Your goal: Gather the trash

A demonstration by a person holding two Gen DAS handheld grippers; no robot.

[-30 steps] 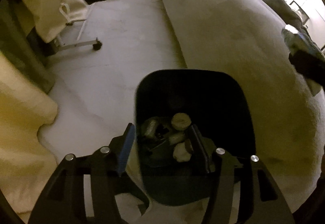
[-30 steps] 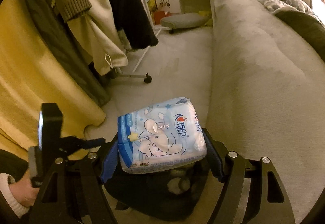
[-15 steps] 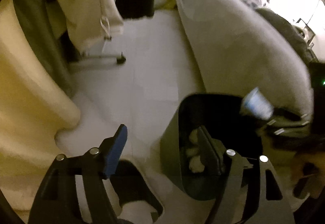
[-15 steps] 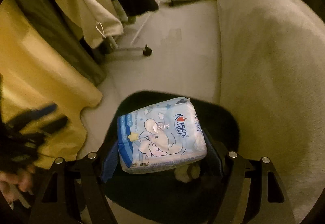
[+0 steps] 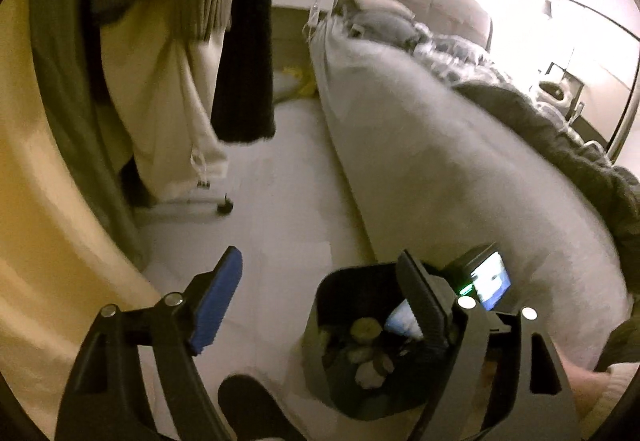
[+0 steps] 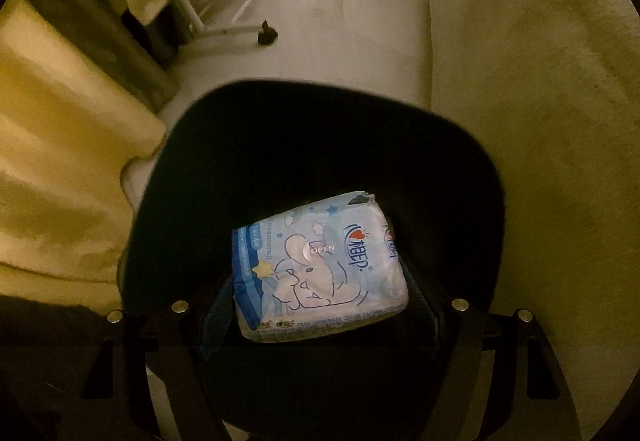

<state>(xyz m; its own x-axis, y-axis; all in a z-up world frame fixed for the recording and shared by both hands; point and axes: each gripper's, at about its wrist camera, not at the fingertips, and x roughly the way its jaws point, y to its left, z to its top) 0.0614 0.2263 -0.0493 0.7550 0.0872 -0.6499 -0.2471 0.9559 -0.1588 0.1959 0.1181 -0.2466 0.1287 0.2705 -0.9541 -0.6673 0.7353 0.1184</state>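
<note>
My right gripper (image 6: 320,305) is shut on a blue and white tissue pack (image 6: 320,265) and holds it inside the mouth of a black trash bin (image 6: 304,121). In the left wrist view the same bin (image 5: 324,321) stands on the floor beside the bed, with several pieces of trash inside (image 5: 368,353). A corner of the pack (image 5: 402,317) shows over the bin there. My left gripper (image 5: 320,305) is open and empty, raised above the floor just left of the bin.
A bed with a grey cover (image 5: 440,169) runs along the right. Hanging clothes (image 5: 200,41) on a wheeled rack (image 5: 224,207) and a yellow curtain (image 5: 48,221) stand at the left. Pale floor (image 5: 288,201) lies between.
My right gripper has lowered the tissue pack down into the bin's mouth. My left gripper has pulled back and up to the left, away from the bin.
</note>
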